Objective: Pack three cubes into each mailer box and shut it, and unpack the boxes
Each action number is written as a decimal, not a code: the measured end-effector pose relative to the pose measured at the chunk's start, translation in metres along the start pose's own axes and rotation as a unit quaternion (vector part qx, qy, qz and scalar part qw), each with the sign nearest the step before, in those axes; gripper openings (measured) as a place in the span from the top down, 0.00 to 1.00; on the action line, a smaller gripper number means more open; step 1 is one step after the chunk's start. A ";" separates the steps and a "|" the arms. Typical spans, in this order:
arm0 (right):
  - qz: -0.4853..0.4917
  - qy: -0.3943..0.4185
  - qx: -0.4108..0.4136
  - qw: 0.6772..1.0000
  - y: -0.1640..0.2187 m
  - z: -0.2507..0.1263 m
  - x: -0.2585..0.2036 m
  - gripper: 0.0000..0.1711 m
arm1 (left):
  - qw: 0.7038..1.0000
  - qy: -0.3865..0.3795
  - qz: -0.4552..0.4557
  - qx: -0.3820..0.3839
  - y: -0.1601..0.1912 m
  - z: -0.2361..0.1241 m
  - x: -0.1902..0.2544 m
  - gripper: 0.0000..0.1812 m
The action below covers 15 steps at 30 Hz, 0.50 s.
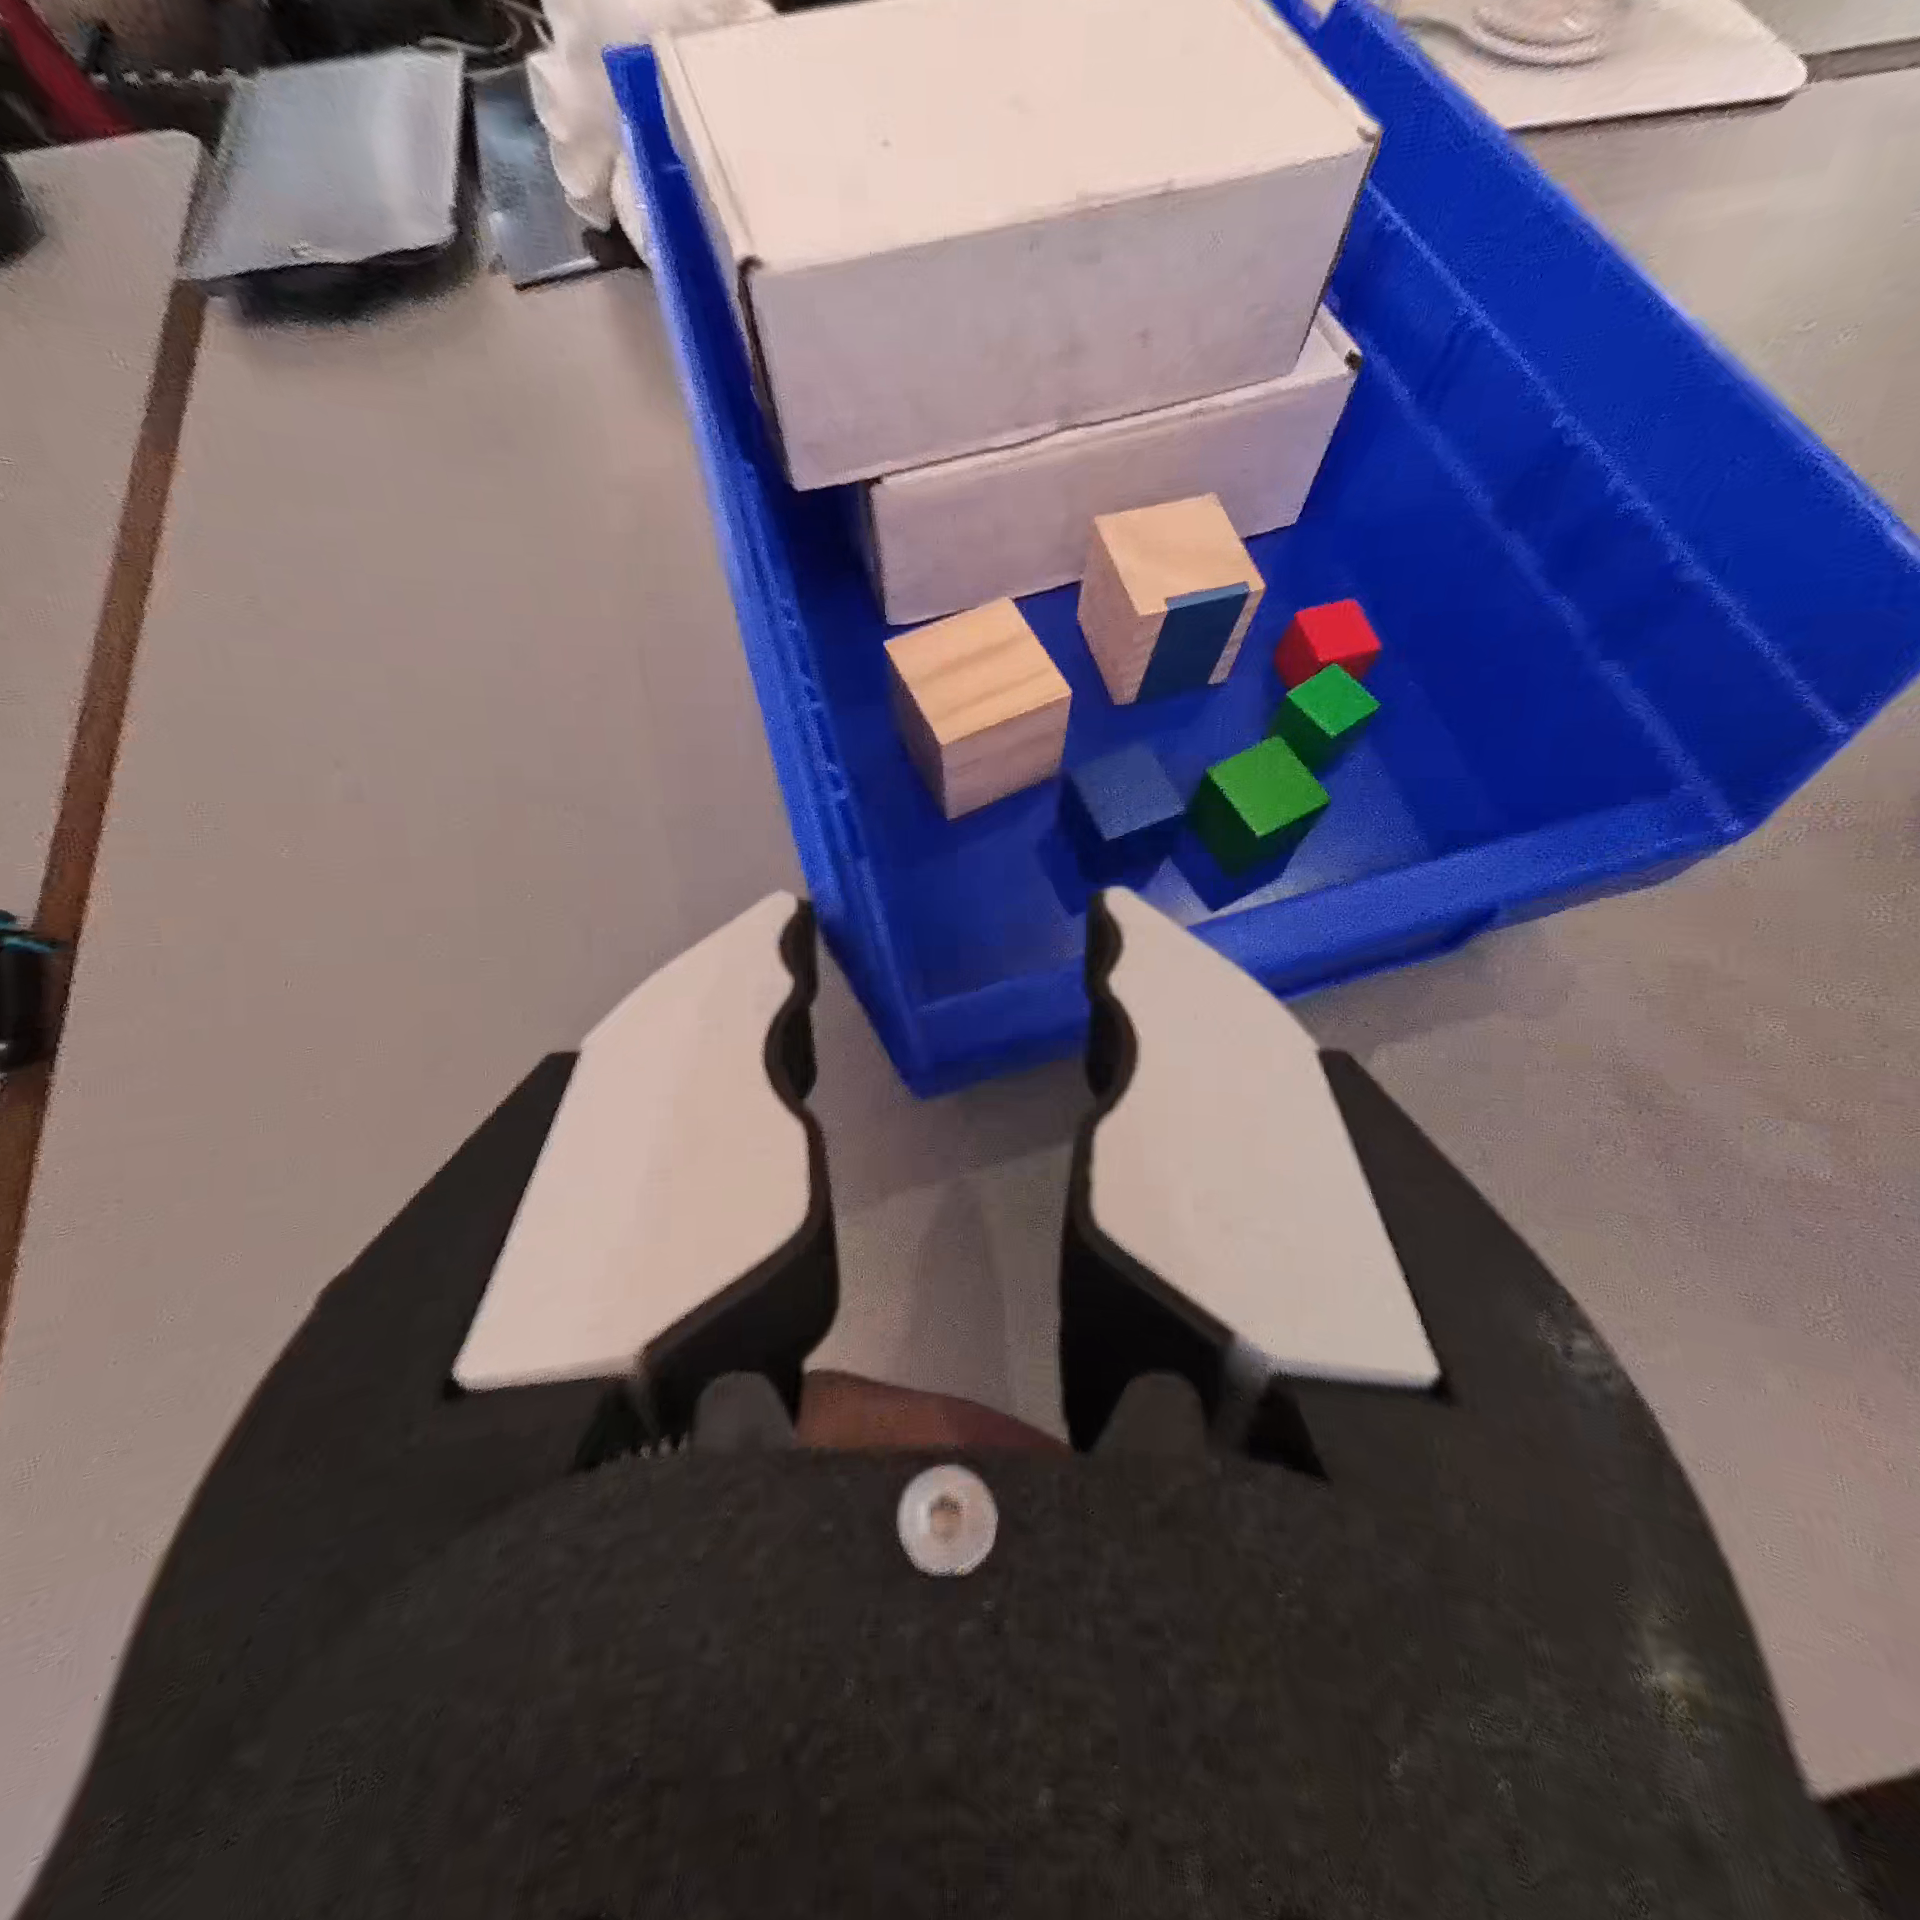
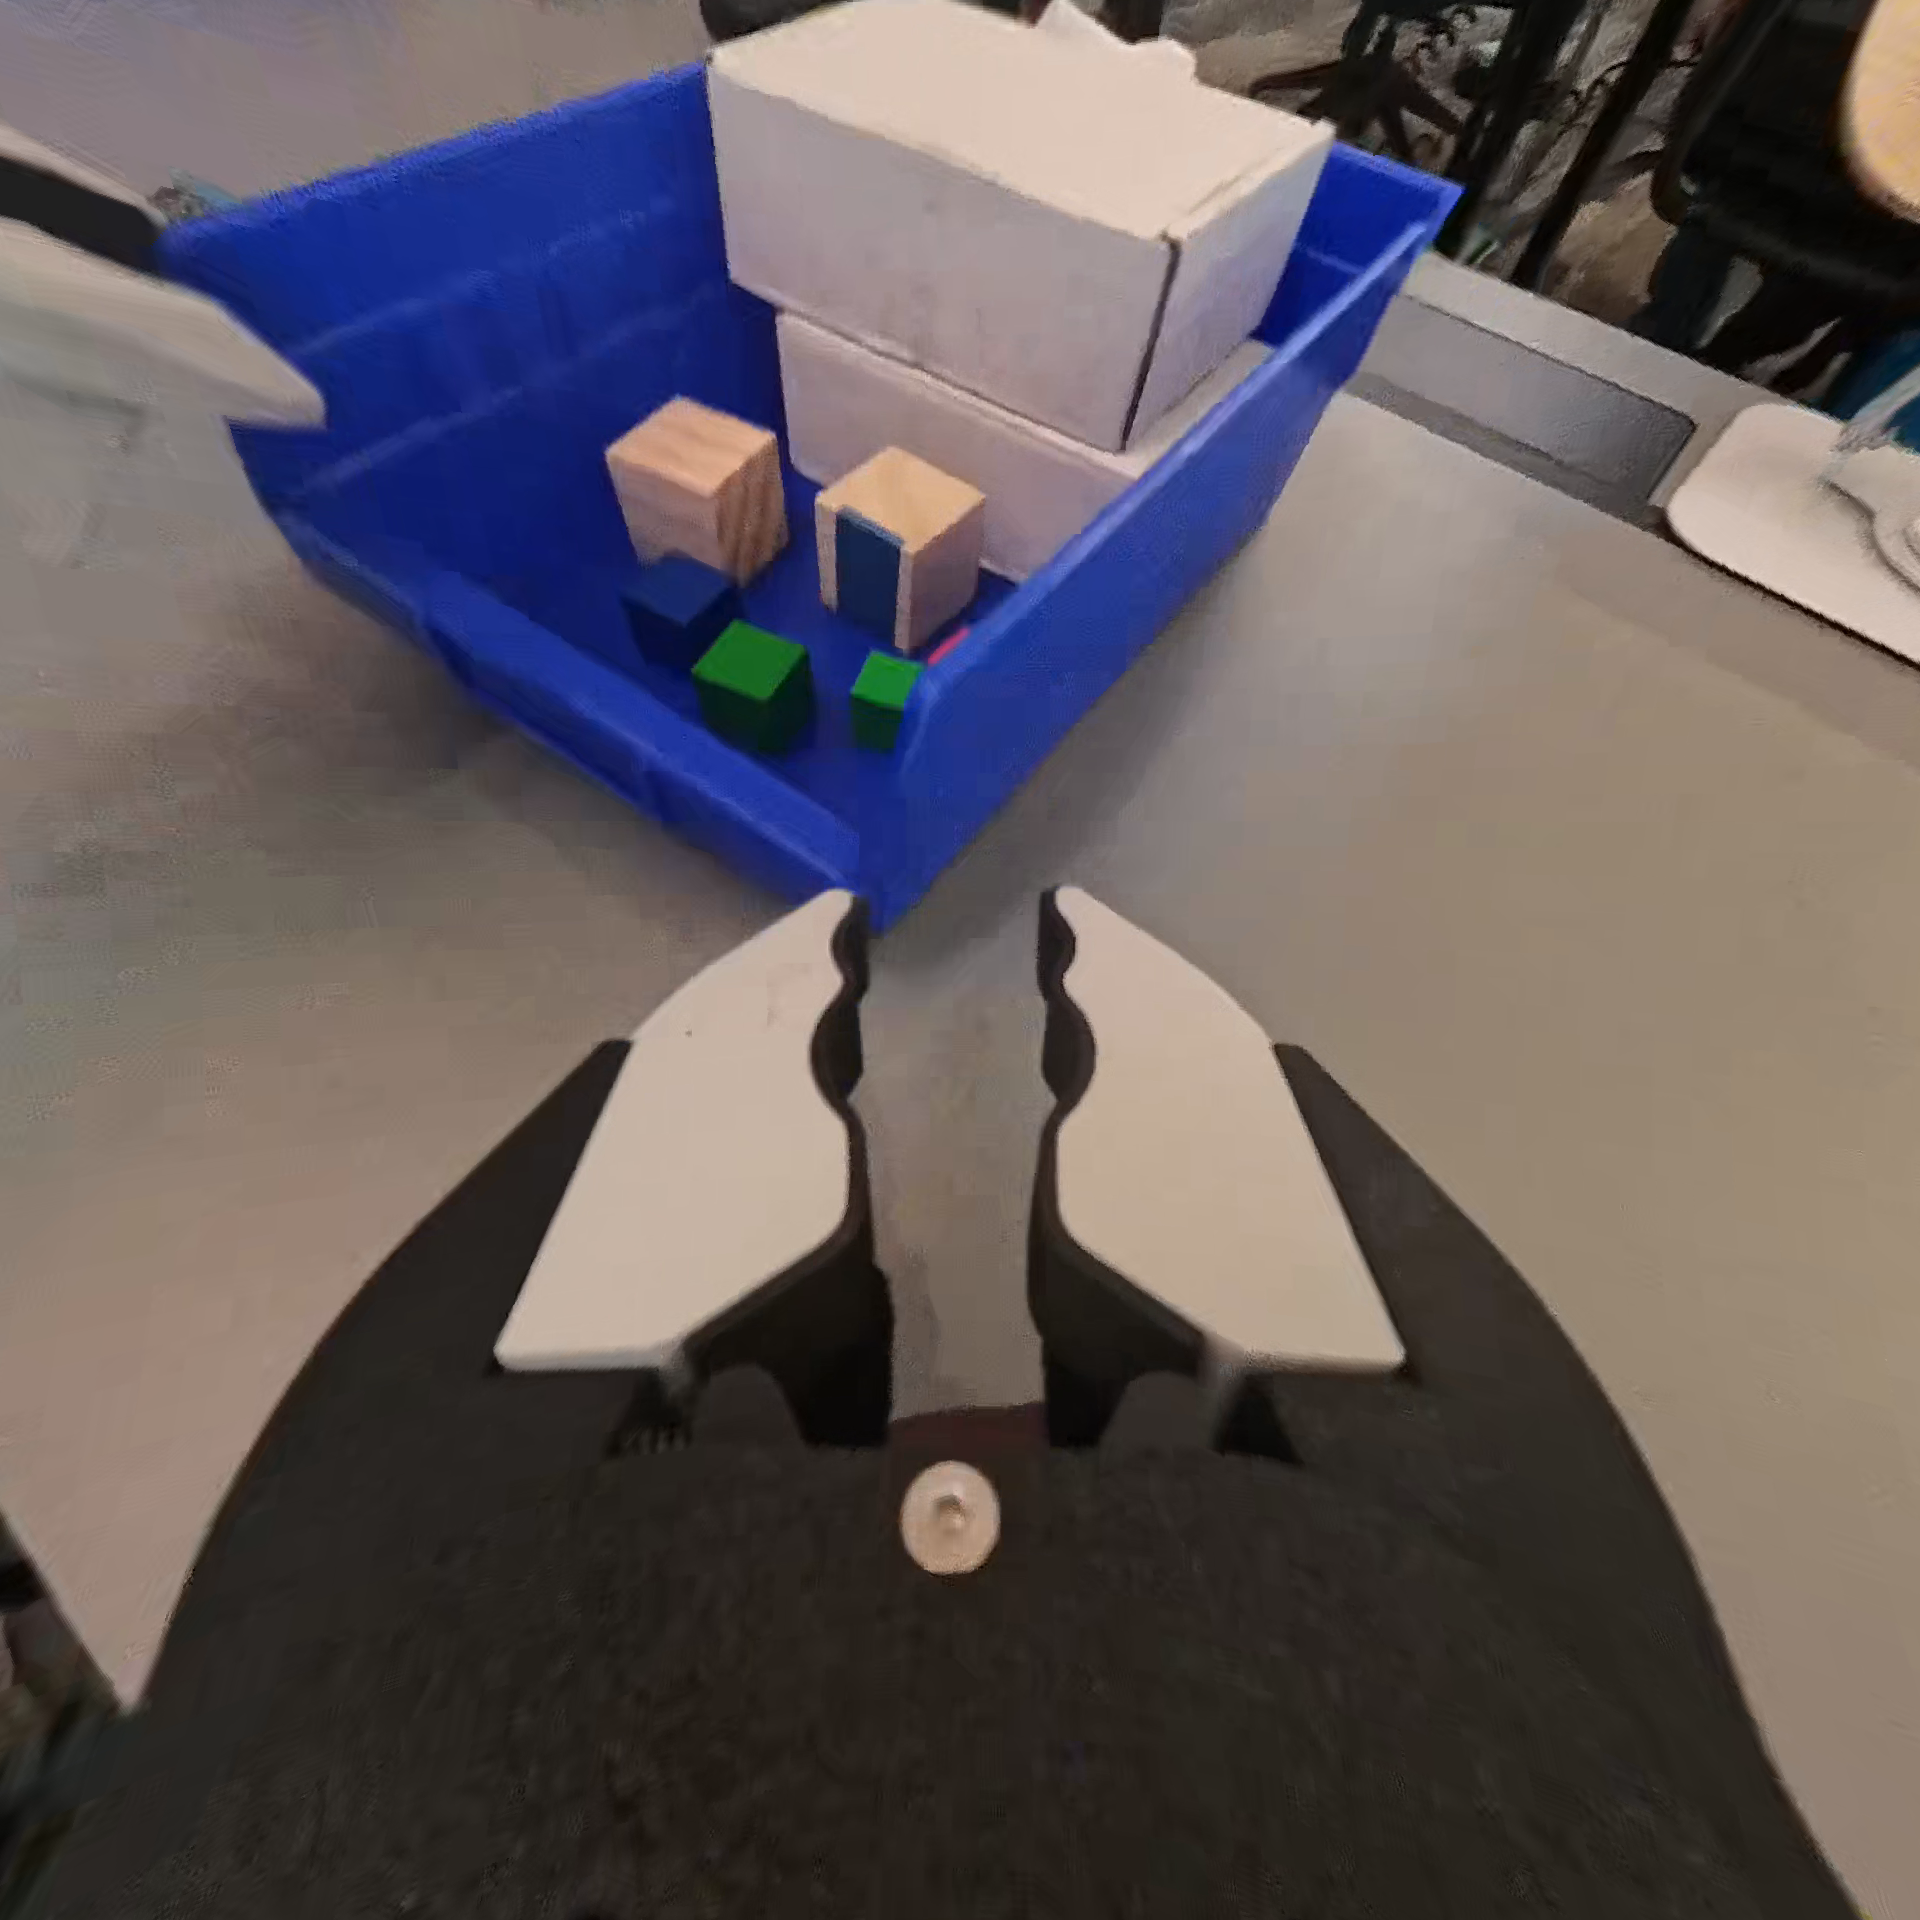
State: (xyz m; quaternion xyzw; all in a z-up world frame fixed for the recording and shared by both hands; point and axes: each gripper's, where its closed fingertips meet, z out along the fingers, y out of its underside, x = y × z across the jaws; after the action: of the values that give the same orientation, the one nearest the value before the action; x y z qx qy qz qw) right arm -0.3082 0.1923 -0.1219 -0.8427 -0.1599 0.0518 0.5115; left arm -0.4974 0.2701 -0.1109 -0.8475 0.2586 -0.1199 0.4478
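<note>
Two hand-held grippers: left hand-held gripper [image 1: 945, 914] and right hand-held gripper [image 2: 951, 909] both hovering over the table [image 1: 416, 675], part-open, holding nothing.
Boxes: top mailer box [image 1: 1018, 229] sitting shut on lower mailer box [image 1: 1101, 499] in the blue bin [image 1: 1621, 499], long axes lying across the bin.
Cubes: wooden cube [image 1: 977, 696], green cube [image 1: 1257, 800] lying loose in front.
Step tip: probably lifting the top box out first, gripping across its short side.

Left tool [image 1: 945, 914] empty, fingers parted; right tool [image 2: 951, 904] likewise, narrower gap.

Two wrist cameras, one shared bin

Your left view faces the blue bin [image 1: 1621, 582] at upper right, close; your right view sees it [image 2: 1091, 665] upper centre, near.
</note>
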 end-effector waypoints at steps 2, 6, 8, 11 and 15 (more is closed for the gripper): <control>-0.024 -0.015 -0.016 0.999 0.020 -0.026 0.015 0.79 | 1.000 -0.019 0.012 -0.006 0.001 -0.013 -0.007 0.77; -0.029 -0.078 -0.069 0.994 0.073 -0.080 0.050 0.98 | 0.999 0.027 0.014 -0.039 -0.002 -0.036 0.009 0.81; -0.023 -0.059 -0.089 0.994 0.101 -0.104 0.088 1.00 | 0.984 0.152 0.090 -0.006 -0.016 -0.053 0.066 1.00; -0.006 0.007 -0.081 0.997 0.133 -0.137 0.153 1.00 | 0.932 0.304 0.187 0.055 -0.034 -0.077 0.162 1.00; 0.056 -0.004 -0.088 0.995 0.161 -0.169 0.194 1.00 | 0.911 0.357 0.199 0.052 -0.045 -0.056 0.229 1.00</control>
State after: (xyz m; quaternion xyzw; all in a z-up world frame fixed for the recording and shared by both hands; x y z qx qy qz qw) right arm -0.0476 0.0439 -0.1690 -0.8917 -0.1183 0.0692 0.4314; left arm -0.3151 0.1267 -0.0488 -0.6544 0.5580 -0.3364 0.3837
